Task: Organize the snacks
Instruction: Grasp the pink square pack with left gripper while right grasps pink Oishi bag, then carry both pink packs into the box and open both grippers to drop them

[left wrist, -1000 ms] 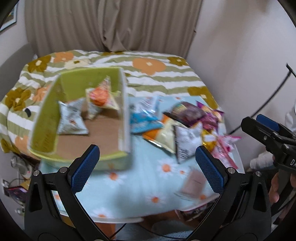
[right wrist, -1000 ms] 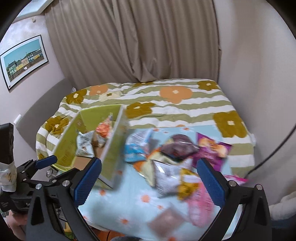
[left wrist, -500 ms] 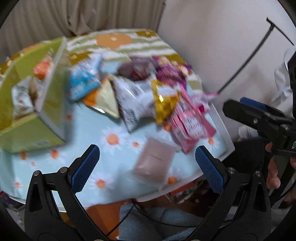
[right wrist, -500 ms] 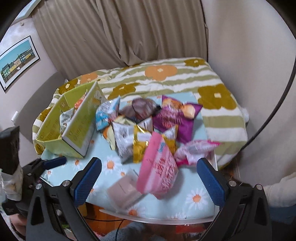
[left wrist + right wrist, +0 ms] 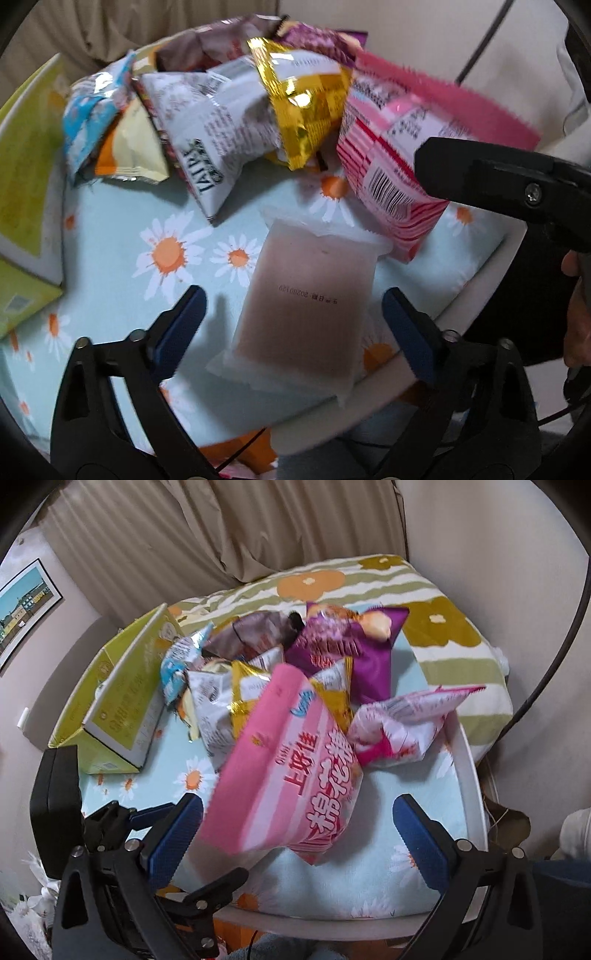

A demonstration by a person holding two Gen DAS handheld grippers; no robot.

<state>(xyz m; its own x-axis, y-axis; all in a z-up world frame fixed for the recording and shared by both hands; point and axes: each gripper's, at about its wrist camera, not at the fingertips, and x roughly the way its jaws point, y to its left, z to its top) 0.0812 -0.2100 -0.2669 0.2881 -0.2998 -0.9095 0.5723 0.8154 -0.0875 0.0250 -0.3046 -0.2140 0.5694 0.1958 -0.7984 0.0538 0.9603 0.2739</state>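
1. A flat brownish translucent packet [image 5: 306,306] lies on the daisy-print tablecloth [image 5: 110,229] near the table's front edge, framed between the blue pads of the left gripper [image 5: 291,317]; its jaws, spread wide on either side of the packet, have just been closing and do not touch it.
2. Just behind it, a large pink marshmallow bag [image 5: 288,775] leans forward from a heap of snacks: a gold foil bag [image 5: 306,110], a white-and-grey bag [image 5: 218,133], a purple bag [image 5: 351,653] and a blue-and-white pouch [image 5: 92,114].
3. The right gripper [image 5: 297,829] hangs before the pink bag, fingers spread apart, nothing pinched.
4. A yellow-green cardboard box [image 5: 122,698] stands open at the table's left side, beside the heap.
5. Beyond the table, a striped floral bedspread [image 5: 436,627] meets beige curtains [image 5: 258,528].
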